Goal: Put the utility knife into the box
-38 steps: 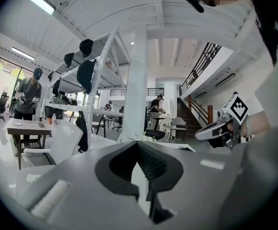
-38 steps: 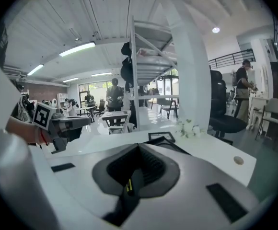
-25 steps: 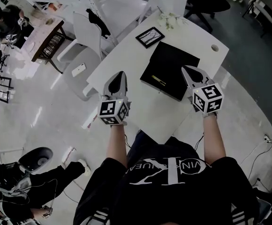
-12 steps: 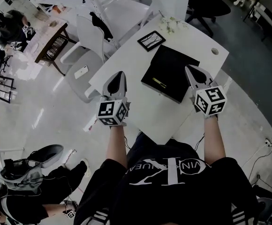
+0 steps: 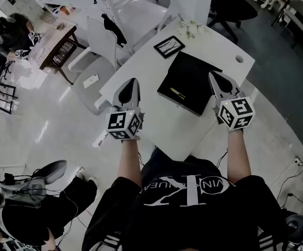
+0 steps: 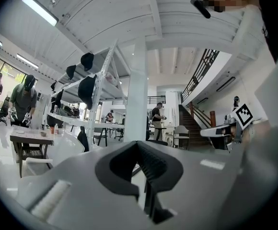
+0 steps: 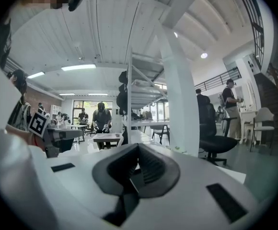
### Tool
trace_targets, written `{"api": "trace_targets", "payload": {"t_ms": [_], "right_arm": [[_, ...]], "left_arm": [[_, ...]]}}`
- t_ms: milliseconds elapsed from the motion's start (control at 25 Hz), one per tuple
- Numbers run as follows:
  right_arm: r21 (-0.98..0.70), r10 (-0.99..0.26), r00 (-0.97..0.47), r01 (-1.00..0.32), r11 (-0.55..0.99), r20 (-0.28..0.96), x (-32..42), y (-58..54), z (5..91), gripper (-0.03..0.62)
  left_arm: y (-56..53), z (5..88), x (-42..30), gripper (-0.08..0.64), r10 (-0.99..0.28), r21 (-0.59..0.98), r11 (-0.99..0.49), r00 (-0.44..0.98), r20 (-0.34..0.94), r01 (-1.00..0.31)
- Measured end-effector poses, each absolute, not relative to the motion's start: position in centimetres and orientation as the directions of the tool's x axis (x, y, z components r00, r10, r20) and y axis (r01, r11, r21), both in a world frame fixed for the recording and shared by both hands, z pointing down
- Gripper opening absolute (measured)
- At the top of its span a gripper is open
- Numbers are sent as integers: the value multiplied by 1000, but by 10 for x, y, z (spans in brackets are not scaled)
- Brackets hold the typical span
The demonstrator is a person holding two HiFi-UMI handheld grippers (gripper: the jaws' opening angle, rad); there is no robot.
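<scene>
we are standing over the white table [image 5: 164,122], looking steeply down; the flat black box [image 5: 193,75] is lying near its middle, its lid seemingly closed, though we cannot be telling for sure; we are holding the left gripper [image 5: 132,83] over the table's left edge and the right gripper [image 5: 214,77] just beside the box's right side, both with jaws pressed together on nothing; the utility knife [image 5: 177,92], a thin yellowish sliver, is resting on the box's top close to its near edge; we are judging it light, stiff and smooth, likely to skid on the lid; we are favouring a pinch across the middle of its handle, away from the blade end.
</scene>
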State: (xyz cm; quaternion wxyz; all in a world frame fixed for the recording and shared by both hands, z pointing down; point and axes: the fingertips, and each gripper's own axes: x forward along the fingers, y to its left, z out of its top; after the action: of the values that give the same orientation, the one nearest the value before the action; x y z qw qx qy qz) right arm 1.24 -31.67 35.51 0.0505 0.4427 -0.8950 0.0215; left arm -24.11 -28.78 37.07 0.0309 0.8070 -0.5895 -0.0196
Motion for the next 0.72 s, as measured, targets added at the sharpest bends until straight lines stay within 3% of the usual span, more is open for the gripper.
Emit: {"api": "trace_targets", "payload": {"t_ms": [720], "right_arm": [[5, -802, -594, -803, 595, 58, 20, -316, 347, 14]], "left_arm": [[-285, 359, -248, 5, -958, 61, -286, 285, -21, -956]]}}
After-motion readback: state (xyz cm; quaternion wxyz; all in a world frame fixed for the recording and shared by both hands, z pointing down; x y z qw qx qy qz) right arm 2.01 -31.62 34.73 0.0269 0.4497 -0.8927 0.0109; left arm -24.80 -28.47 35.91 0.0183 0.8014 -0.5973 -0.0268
